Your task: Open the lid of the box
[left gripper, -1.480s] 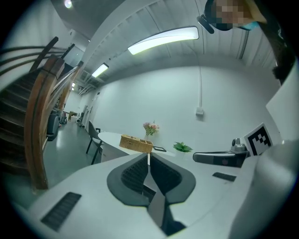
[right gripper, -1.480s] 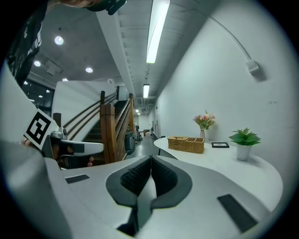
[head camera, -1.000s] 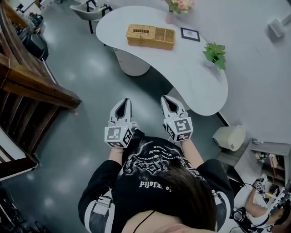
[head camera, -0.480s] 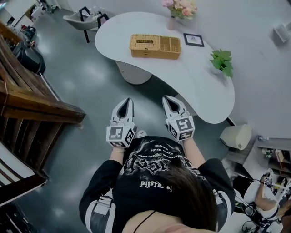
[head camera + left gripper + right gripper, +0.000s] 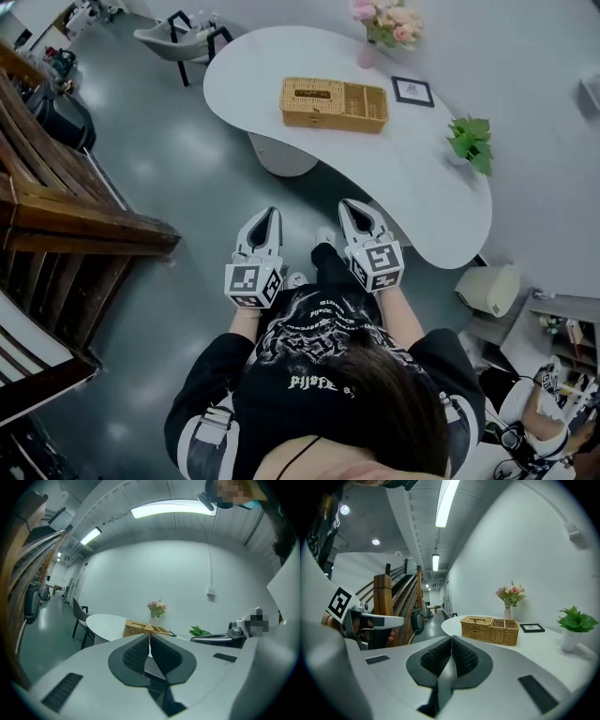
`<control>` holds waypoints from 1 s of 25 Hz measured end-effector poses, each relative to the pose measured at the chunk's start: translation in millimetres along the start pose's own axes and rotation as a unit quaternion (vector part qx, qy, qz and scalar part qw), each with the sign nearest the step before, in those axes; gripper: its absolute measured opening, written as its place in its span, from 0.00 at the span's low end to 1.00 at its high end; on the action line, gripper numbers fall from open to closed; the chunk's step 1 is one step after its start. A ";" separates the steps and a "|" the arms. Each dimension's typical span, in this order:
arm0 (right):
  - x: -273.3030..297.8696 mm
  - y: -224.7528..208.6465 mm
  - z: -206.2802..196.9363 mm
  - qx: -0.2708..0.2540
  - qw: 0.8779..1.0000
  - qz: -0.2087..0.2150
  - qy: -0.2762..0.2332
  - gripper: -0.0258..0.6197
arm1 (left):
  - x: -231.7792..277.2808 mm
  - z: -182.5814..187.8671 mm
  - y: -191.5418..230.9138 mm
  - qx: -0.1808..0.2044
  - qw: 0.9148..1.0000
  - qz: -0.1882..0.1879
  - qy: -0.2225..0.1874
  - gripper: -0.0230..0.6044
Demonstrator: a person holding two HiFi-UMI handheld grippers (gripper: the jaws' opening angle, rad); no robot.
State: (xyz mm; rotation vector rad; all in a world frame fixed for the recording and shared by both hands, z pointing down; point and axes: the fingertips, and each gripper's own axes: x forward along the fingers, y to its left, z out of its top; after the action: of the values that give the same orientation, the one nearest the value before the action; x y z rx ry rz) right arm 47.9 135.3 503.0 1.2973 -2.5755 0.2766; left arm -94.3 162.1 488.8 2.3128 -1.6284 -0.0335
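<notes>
You're at the approach step: your left hand-held gripper [image 5: 266,214] and right hand-held gripper [image 5: 350,205] are closed and empty. Reach the box [image 5: 334,103] at twelve o'clock, then part the jaws.

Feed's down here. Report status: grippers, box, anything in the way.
Left gripper, right gripper shut, empty, short of table. Wicker box on table, lid closed, untouched. Nothing seen in the way.

We see a golden-tan woven box [image 5: 333,103] on the white worktop [image 5: 412,178] at twelve o'clock, with pink flowers [image 5: 392,22] and a green plant [image 5: 472,141] toward one. Our left tool [image 5: 267,217] and right tool [image 5: 349,208] are white, with black-and-white square markers.
</notes>
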 end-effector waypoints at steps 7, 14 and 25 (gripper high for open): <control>41.0 -24.7 3.5 -0.027 0.999 0.023 0.008 0.08 | 28.4 -2.2 22.8 -0.010 0.999 0.044 0.000 0.08; 85.7 -62.8 23.6 -0.050 0.998 0.044 0.004 0.08 | 79.8 8.5 35.8 -0.009 0.997 0.071 -0.002 0.08; 152.1 -113.5 56.7 -0.001 0.996 0.093 -0.009 0.08 | 165.4 15.1 36.6 -0.006 0.997 0.079 0.013 0.08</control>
State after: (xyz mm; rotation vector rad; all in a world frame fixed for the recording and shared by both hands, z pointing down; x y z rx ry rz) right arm 44.6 -62.8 501.3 1.0642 -2.7141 0.2976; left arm -72.3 -5.2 510.3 2.1596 -1.7875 0.0214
